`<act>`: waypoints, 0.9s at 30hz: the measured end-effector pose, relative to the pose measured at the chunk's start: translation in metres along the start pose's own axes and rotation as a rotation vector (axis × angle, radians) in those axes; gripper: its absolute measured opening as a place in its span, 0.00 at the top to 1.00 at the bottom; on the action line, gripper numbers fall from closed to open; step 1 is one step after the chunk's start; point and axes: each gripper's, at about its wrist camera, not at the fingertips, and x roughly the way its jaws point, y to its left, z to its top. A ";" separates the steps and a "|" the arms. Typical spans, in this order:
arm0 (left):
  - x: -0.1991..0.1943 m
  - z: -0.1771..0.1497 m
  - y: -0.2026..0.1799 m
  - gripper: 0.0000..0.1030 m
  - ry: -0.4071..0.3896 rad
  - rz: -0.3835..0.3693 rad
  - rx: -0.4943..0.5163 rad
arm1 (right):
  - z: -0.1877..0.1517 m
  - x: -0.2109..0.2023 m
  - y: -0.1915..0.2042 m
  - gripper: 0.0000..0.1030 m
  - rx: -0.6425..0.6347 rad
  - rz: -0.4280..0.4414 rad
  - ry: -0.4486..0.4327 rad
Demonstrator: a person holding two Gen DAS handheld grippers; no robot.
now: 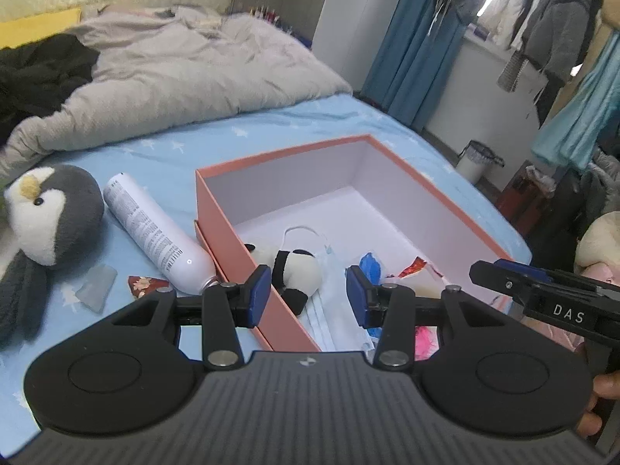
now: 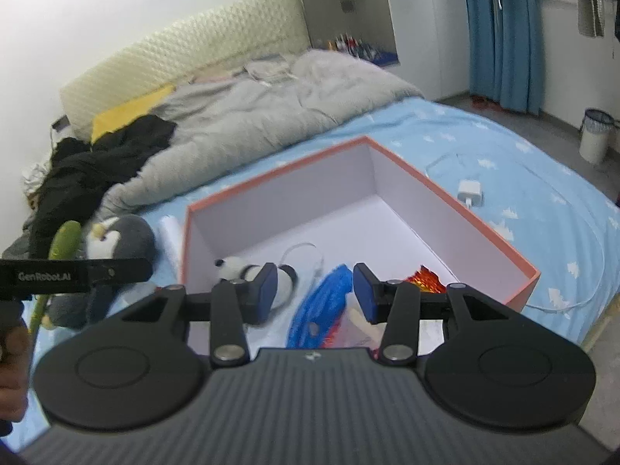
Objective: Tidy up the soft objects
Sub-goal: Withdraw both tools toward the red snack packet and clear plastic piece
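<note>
An open salmon-pink box (image 1: 232, 182) (image 2: 457, 201) stands on the blue bed sheet. Inside lie a small panda plush (image 1: 294, 267) (image 2: 236, 267), a face mask (image 1: 321, 317), a blue mesh item (image 2: 321, 310) and a red foil wrapper (image 2: 426, 283). A grey penguin plush (image 1: 54, 213) (image 2: 120, 240) lies left of the box, outside it. My left gripper (image 1: 308, 294) is open and empty over the box's near left wall. My right gripper (image 2: 314, 290) is open and empty above the box's near end.
A white spray can (image 1: 155, 232) lies between the penguin and the box. A clear wrapper (image 1: 95, 286) and a small red packet (image 1: 145, 285) lie near it. A grey duvet (image 1: 174, 69) and black clothing (image 2: 97, 166) fill the far bed. A white charger (image 2: 471, 193) lies right of the box.
</note>
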 end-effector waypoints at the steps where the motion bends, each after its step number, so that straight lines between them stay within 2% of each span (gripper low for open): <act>1: -0.007 -0.002 0.000 0.52 -0.016 0.001 0.000 | -0.001 -0.005 0.003 0.55 0.000 0.007 -0.017; 7: -0.049 -0.019 0.004 0.52 -0.093 0.015 -0.002 | -0.009 -0.030 0.026 0.55 -0.030 0.053 -0.082; 12: -0.076 -0.037 0.009 0.52 -0.125 0.041 0.008 | -0.020 -0.043 0.043 0.55 -0.060 0.093 -0.111; 27: -0.121 -0.082 0.040 0.52 -0.165 0.086 -0.047 | -0.065 -0.054 0.090 0.55 -0.115 0.153 -0.100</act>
